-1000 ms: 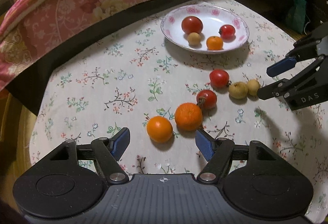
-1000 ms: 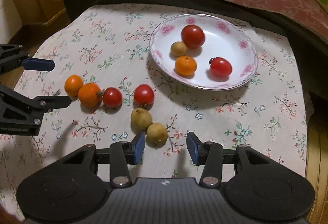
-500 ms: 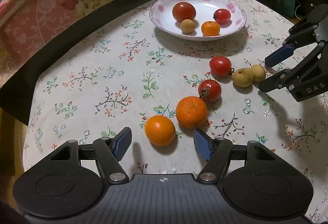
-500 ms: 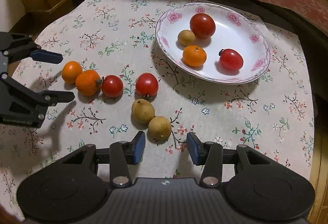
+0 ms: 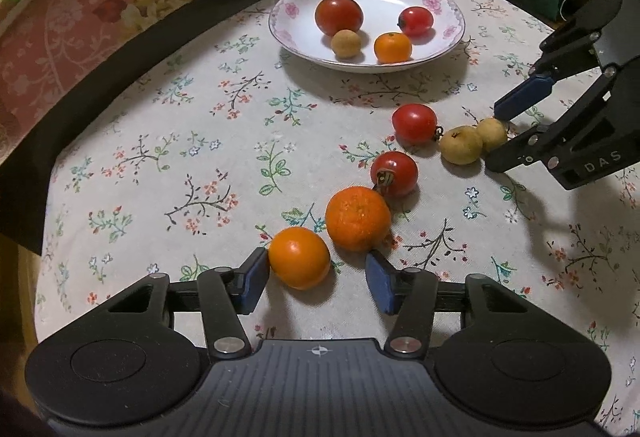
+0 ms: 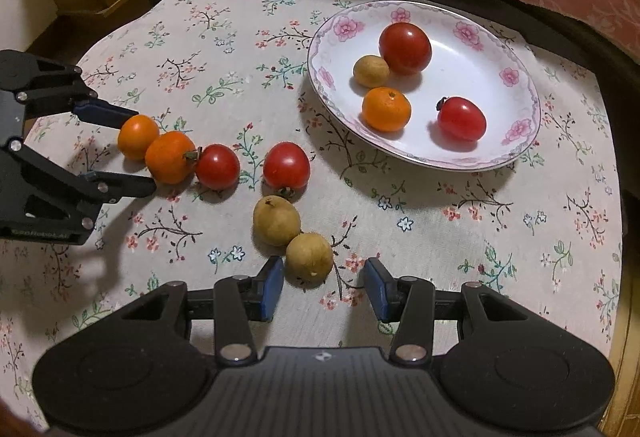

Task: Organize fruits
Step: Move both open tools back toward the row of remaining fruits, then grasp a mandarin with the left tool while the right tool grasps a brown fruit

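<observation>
The left gripper (image 5: 316, 277) is closing around the nearest mandarin (image 5: 299, 257) – left pad touching, right pad clear – while the right gripper (image 6: 325, 283) straddles a longan (image 6: 309, 256), jaws apart, plate (image 6: 520, 153) beyond.

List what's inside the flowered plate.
The plate holds four fruits: a large tomato, a smaller tomato, an orange and a small tan fruit. The plate surface beneath them is hidden.

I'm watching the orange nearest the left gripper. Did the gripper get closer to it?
Yes. The left gripper has crept toward the plate; its closing jaws now flank the small orange.
</observation>
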